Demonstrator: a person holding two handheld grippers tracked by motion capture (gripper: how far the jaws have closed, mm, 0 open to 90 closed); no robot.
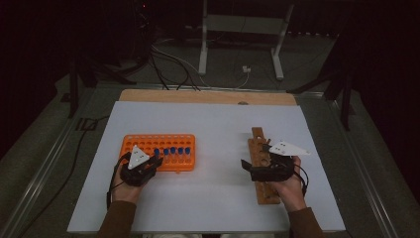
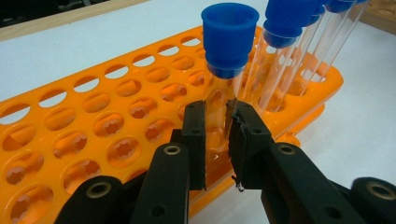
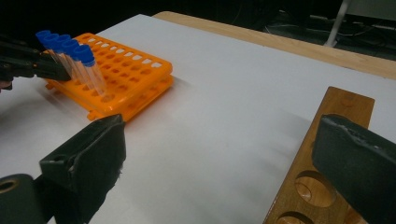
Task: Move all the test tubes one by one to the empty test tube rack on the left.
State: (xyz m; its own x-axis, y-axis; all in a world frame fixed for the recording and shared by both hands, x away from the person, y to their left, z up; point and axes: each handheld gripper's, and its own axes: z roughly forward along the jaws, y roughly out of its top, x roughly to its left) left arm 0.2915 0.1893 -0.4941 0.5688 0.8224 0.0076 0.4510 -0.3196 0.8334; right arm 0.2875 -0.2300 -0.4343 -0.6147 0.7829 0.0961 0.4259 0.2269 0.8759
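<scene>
Left gripper view: fingers (image 2: 243,140) probably hide tube (image 2: 224,93) base.

The left tool (image 2: 217,140) clamps a clear blue-capped tube (image 2: 227,60) — upright in the orange rack (image 2: 93,135) — beside other capped tubes (image 2: 299,42).

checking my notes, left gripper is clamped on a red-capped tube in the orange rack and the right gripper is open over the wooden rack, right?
Not quite: the tube clamped by the left gripper has a blue cap, not red, as the left gripper view shows. It does stand in the orange rack, and the right gripper is open over the wooden rack.
</scene>
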